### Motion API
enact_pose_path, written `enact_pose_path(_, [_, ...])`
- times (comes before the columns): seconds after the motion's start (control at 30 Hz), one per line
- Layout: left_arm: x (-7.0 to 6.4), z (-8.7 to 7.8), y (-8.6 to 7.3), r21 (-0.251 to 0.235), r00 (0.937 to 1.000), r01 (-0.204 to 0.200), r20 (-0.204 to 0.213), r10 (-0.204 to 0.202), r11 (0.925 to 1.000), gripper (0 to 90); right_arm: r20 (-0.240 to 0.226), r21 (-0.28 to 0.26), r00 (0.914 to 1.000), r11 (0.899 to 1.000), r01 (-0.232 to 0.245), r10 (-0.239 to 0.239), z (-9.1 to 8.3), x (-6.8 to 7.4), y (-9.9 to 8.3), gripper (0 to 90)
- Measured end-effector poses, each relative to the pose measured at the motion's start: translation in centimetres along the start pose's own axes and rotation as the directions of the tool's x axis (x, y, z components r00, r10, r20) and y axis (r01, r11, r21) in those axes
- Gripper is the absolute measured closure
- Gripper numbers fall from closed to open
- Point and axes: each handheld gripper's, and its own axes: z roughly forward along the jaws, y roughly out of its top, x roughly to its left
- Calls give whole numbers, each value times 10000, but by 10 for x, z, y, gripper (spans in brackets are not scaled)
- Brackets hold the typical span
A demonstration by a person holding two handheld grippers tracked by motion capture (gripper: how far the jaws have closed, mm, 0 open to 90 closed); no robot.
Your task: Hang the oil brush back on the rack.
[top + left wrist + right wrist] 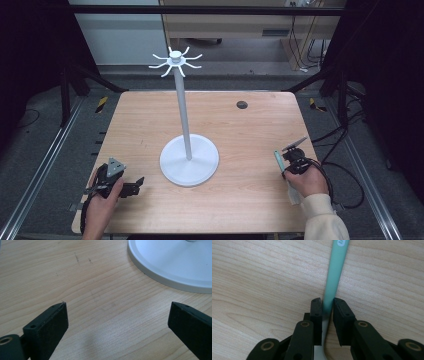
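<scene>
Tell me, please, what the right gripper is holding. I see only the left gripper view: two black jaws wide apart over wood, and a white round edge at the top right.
Observer: The right gripper is shut on a mint-green handle of some utensil; its jaws pinch the handle from both sides.
Operator: What is the white round edge I see?
Observer: It is the base of a white stand; a thin pole rises from it to a ring of curved hooks at the top.
Operator: Does anything hang on the hooks?
Observer: No, the high view shows them bare.
Operator: Where is the right gripper on the table?
Observer: Near the right edge of the table, apart from the stand.
</scene>
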Motion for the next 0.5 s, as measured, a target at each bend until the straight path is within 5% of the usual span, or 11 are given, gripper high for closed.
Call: enact_pose_path(0.5, [1,2,0,91,10000,-6,-5,6,10000,26,-225,-320,9997,9994,93,-100,-3,-2,-4,826])
